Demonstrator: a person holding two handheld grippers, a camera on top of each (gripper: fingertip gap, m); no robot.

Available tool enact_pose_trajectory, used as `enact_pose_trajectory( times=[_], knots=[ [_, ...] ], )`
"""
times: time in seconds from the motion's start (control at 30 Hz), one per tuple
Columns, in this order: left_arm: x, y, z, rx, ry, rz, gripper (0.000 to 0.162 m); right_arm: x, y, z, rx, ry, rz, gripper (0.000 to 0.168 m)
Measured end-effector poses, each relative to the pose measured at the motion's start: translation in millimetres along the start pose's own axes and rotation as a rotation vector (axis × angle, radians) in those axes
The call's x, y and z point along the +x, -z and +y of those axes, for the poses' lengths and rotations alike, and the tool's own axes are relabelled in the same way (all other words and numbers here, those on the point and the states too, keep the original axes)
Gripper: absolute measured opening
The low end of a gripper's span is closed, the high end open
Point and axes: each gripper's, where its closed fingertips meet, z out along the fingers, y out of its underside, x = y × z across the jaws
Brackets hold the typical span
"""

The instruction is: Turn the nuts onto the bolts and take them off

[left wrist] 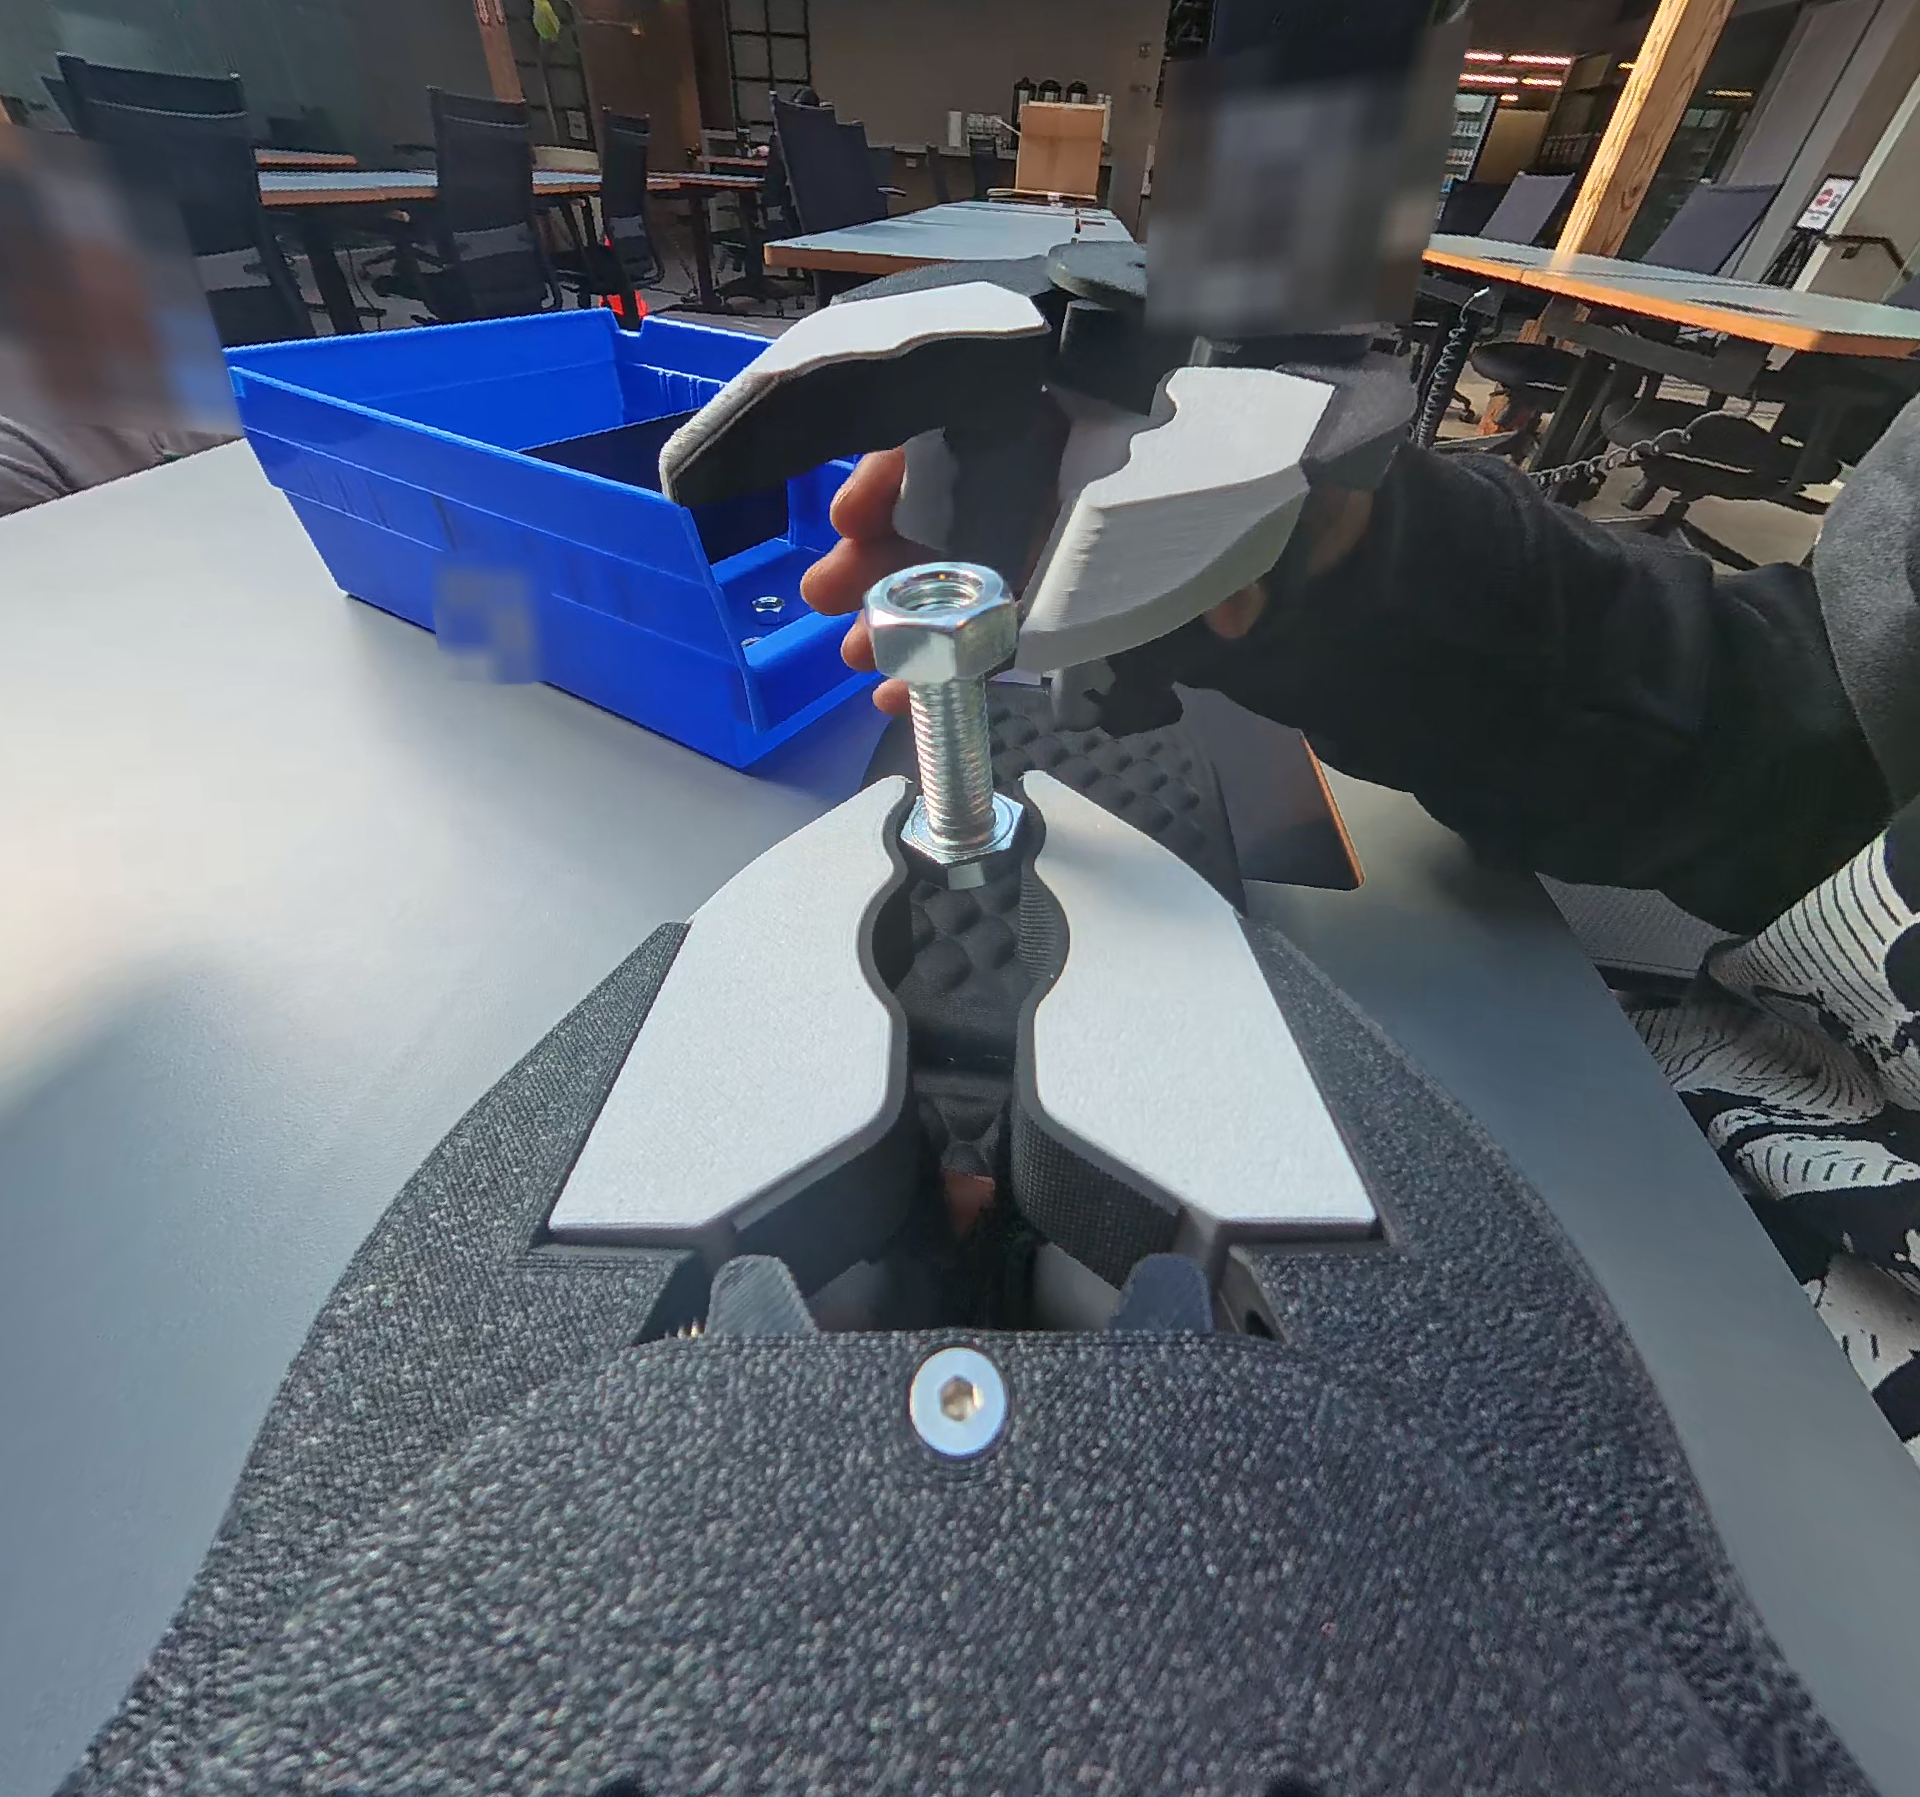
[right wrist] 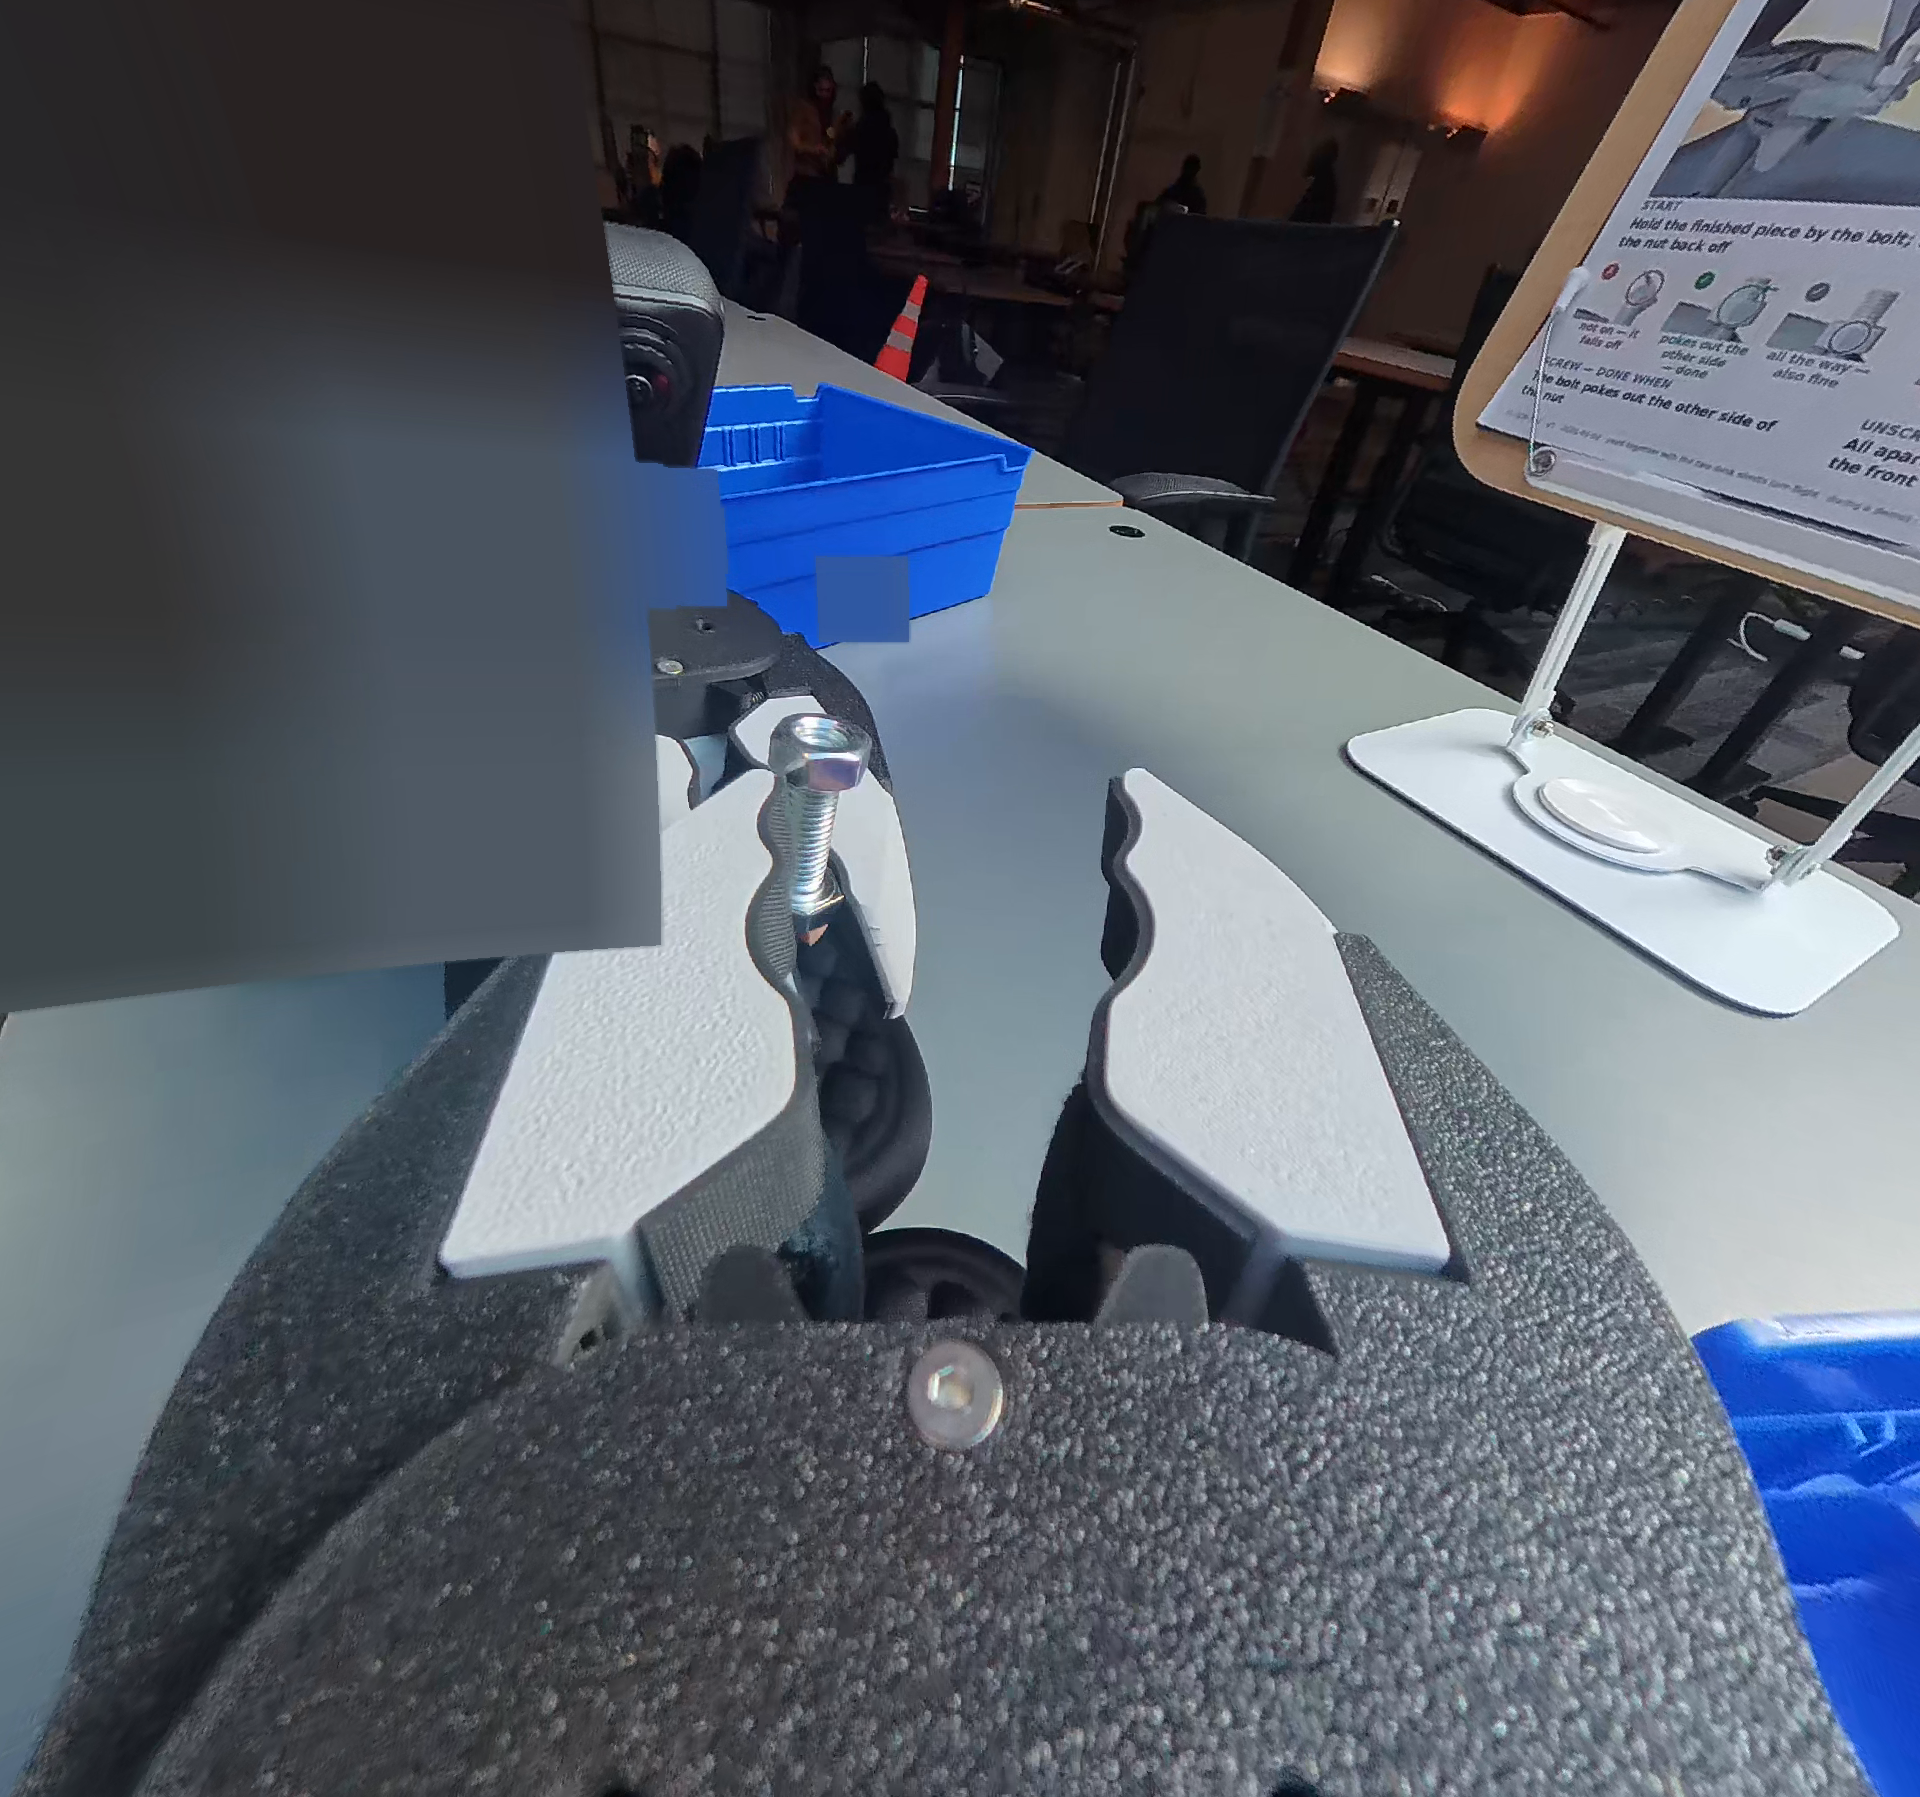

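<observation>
The bolt (left wrist: 951, 771) is clamped by its head between the tips of the left gripper (left wrist: 961, 833) and kept upright, so that the nut (left wrist: 942, 623) at its top end can be turned. Just beyond and right of it, the right gripper (left wrist: 997, 500) is held wide open and empty. Behind lie a grey table (left wrist: 260, 812), a blue bin (left wrist: 499, 500) and a dim room of chairs.

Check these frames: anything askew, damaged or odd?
Nothing stands out. The left gripper grips the bolt by its head, shank upright, with the nut sitting square on its tip. The right gripper is open and empty beside it. The blue bin sits flat on the table.
</observation>
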Motion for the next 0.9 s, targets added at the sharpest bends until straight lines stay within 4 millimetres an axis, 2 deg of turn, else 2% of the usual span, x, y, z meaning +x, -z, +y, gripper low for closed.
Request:
enact_pose_trajectory(
  times=[0.13,0.27,0.47,0.67,0.9],
  knots=[
    [0.3,-0.3,0.3,-0.002,-0.004,0.000,0.015,3.1,3.4,0.9,-0.003,-0.001,0.009,0.054],
    [0.0,-0.3,0.2,-0.002,-0.003,0.000,0.015,-4.5,2.6,0.7,-0.005,0.006,-0.033,0.057],
    [0.1,-0.7,0.6,-0.005,-0.007,0.000,0.015,-12.8,-13.6,-3.8,0.014,0.004,-0.057,0.059],
    [0.2,-1.0,0.8,-0.008,-0.010,-0.002,0.015,-10.2,-29.0,-1.2,0.007,-0.007,-0.021,0.059],
    [0.3,-1.2,0.7,-0.009,-0.008,-0.001,0.015,-6.7,-19.7,-0.7,0.013,-0.020,-0.012,0.060]
  ],
)
